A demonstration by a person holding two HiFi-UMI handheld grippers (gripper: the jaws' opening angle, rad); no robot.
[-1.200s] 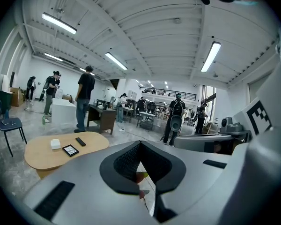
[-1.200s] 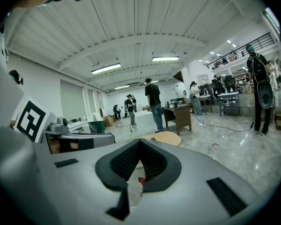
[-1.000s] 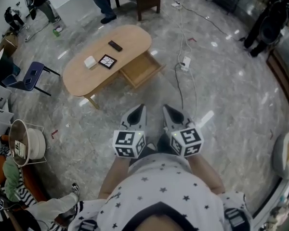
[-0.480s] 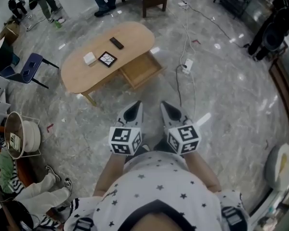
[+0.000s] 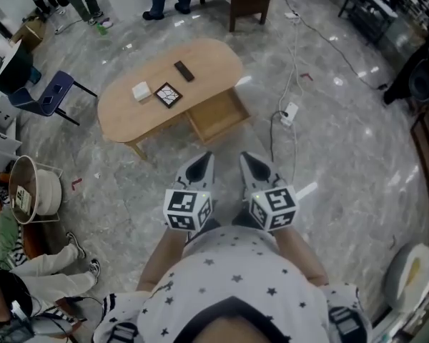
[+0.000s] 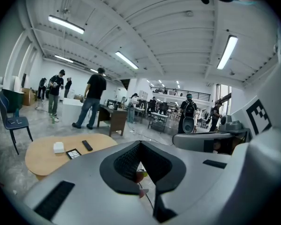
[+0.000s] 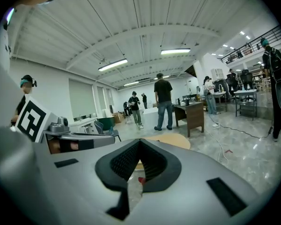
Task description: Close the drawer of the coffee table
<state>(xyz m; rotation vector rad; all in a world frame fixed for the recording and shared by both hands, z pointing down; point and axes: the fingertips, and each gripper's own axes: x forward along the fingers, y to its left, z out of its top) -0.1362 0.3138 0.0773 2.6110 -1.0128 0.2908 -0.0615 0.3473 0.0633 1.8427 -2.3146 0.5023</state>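
A grey marble-patterned floor (image 5: 343, 141) is stretching across a big open hall, with people standing about at its far edges. Nearest, a person in a white star-print shirt (image 5: 229, 277) is holding both tools out level and side by side. The left hand-held gripper (image 5: 206, 157) is showing its jaws pressed together on nothing, and the right hand-held gripper (image 5: 246, 157) is pinched closed and empty as well. That probably suits the job: a drawer front wants a push from blunt closed tips, not a grasp.

At 12 o'clock from the tips, well apart from them, the shallow light-wood drawer (image 5: 216, 114) is standing pulled out and looking empty, its front facing the person. It is hanging from the near long side of the oval light-wood coffee table (image 5: 129, 113), which is lying toward 11 o'clock. On the tabletop a white box (image 5: 141, 91), a black-framed square tile (image 5: 167, 95) and a black remote control (image 5: 183, 71) are resting back from the drawer edge, out of the way. A white power strip (image 5: 289, 112) with its cable is lying at 1 o'clock. The approach seems unfinished; the push is not yet begun.
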